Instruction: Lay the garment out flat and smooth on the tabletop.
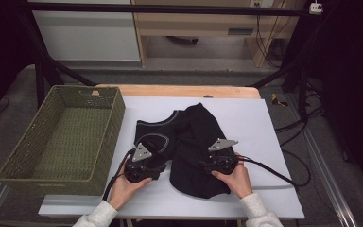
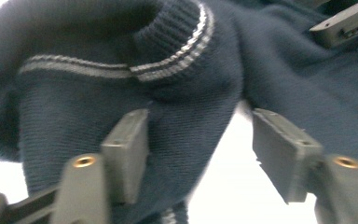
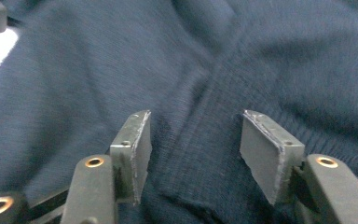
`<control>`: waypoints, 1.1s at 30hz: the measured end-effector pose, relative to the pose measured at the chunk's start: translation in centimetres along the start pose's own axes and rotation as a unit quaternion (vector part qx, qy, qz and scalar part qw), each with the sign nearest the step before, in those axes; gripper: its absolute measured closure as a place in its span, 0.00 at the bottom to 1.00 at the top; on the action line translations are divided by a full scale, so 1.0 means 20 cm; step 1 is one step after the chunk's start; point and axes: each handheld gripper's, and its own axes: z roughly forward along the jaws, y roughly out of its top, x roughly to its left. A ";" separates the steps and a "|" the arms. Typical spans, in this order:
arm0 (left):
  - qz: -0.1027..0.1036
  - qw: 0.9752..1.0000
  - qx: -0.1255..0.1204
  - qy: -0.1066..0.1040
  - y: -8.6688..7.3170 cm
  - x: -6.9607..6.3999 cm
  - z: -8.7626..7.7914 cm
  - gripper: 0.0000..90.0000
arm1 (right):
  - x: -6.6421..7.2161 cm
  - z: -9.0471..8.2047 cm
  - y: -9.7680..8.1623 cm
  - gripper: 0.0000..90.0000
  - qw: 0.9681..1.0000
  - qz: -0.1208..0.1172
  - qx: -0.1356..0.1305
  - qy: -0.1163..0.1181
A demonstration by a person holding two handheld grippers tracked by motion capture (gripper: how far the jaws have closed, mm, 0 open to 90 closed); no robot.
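Lying crumpled mid-desk [image 1: 274, 142], the dark sweater [image 1: 194, 142] is unfolded; the basket [image 1: 9, 170] sits vacant (beside it). Left claw [image 2: 200, 140] and right claw [image 3: 196, 140] both hang spread over fabric.

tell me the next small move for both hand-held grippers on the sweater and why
Probably close both on the knit. The left hand-held gripper and right hand-held gripper stand open with folds of the dark sweater between the jaws, unpinched, so closing would secure it for lifting.
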 end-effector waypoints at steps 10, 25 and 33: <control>-0.012 1.000 0.019 -0.002 -0.01 0.08 0.02 0.91 | -0.07 -0.04 -0.01 0.89 1.000 0.019 0.003 0.005; -0.021 1.000 -0.002 -0.021 0.00 -0.01 -0.36 0.96 | -0.38 -0.41 0.01 0.89 0.992 0.089 -0.085 -0.042; -0.056 0.998 0.024 -0.011 -0.04 0.02 -0.33 0.96 | -0.54 -0.33 -0.08 0.89 0.983 0.095 -0.046 -0.153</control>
